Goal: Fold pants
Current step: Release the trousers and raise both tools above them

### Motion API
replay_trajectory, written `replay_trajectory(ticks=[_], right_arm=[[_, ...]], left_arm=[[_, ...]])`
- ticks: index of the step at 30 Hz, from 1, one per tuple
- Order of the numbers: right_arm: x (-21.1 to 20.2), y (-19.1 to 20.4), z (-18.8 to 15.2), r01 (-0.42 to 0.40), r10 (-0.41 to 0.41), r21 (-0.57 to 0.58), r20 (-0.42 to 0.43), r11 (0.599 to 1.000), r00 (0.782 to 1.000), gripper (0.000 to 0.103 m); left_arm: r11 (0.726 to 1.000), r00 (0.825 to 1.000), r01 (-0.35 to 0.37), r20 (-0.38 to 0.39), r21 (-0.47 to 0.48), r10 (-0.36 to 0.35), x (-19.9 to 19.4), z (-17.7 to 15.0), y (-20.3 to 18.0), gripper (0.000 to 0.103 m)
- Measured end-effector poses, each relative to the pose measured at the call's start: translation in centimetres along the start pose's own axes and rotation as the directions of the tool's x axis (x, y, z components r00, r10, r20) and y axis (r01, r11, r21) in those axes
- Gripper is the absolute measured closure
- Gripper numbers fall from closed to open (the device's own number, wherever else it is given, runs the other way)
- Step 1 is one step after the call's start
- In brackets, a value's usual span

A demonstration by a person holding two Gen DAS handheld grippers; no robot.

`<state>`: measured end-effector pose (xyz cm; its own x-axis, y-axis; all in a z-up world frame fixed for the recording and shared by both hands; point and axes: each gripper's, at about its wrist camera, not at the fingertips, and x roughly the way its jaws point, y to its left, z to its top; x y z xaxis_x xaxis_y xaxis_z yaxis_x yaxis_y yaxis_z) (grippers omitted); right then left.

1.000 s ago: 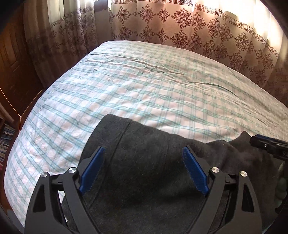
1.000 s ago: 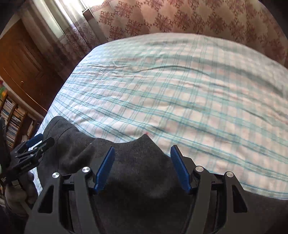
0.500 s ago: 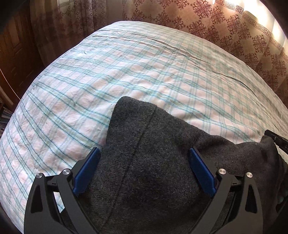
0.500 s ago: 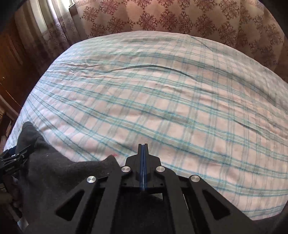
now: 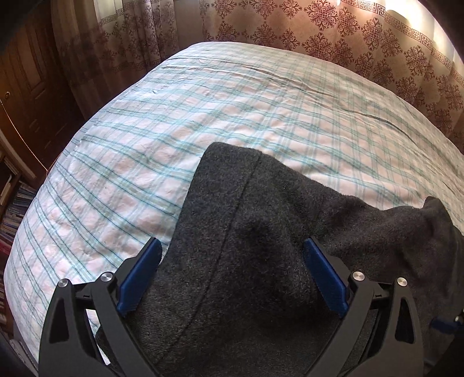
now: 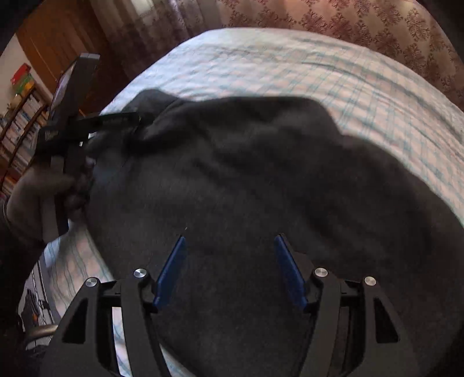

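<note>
Dark grey fleece pants (image 5: 249, 255) lie bunched on a bed with a pink and teal checked sheet (image 5: 203, 116). My left gripper (image 5: 232, 275) is open, its blue pads on either side of a raised fold of the pants with a seam running along it. My right gripper (image 6: 230, 266) is open above the pants (image 6: 261, 179), which fill most of that blurred view. The left gripper also shows in the right wrist view (image 6: 87, 127), held in a hand at the pants' left edge.
Patterned curtains (image 5: 319, 26) hang behind the bed. A wooden door (image 5: 26, 81) and bookshelves (image 6: 20, 121) stand at the left. The bed's left edge drops off close to the pants.
My right gripper was shut half a second ago and is now open, pulled back so the pants fill its view. My left gripper stayed open and the fold rose further between its pads.
</note>
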<state>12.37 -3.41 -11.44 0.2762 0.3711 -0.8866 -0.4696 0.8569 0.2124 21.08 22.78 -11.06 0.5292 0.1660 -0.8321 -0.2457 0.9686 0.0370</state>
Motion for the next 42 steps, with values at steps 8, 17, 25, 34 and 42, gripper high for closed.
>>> replay_trajectory(ticks=[8,17,25,34,42], right_arm=[[-4.1,0.4,-3.8,0.054,-0.058,0.042,0.104,0.998,0.993,0.039],[-11.6,-7.9,-10.1,0.288,-0.344,0.291,0.165,0.913,0.924,0.039],[-16.8,-16.5,-19.1,0.462,-0.557,0.486,0.062,0.741,0.828,0.039],[-18.6,-20.7,-26.6,0.437,-0.552,0.574,0.030,0.692,0.833,0.036],[-21.2,-22.9,-22.8,0.371,-0.550,0.616,0.123,0.694,0.826,0.036]], left_arm=[[0.999,1.000,-0.030,0.009,-0.028,0.030,-1.3,0.2,-0.4,0.004],[0.985,0.992,-0.014,0.128,0.170,-0.008,-8.6,-3.2,-7.9,0.004],[0.943,0.995,0.053,0.065,0.328,-0.078,-9.6,-9.0,-15.0,0.004],[0.917,0.998,0.047,0.019,0.395,-0.059,-9.3,-10.8,-18.4,0.004],[0.877,0.992,0.087,0.036,0.473,-0.118,-11.5,-11.5,-22.4,0.004]])
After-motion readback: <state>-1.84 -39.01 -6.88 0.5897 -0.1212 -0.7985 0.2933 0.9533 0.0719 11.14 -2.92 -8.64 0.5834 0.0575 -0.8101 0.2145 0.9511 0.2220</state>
